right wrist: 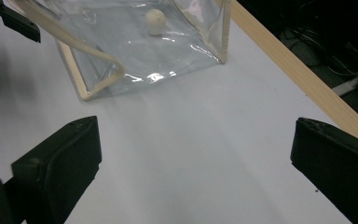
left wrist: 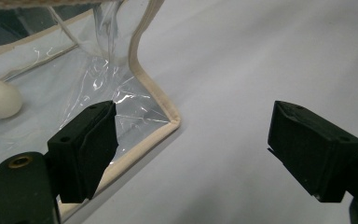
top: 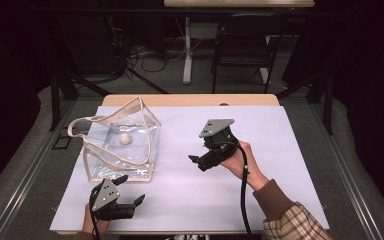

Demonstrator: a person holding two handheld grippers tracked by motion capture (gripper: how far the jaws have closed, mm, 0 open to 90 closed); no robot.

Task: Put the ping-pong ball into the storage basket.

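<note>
Nearby, clear bag (top: 122, 145), jaws apart.

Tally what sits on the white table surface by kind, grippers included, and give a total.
Clear bags with beige trim: 1, the bag
Small off-white balls: 1, the ball, inside the bag
Black handheld grippers: 2, the left gripper near the bag's front corner and the right gripper to the bag's right, both with jaws apart and holding nothing
Total: 4

No readable text, label or number anywhere.
</note>
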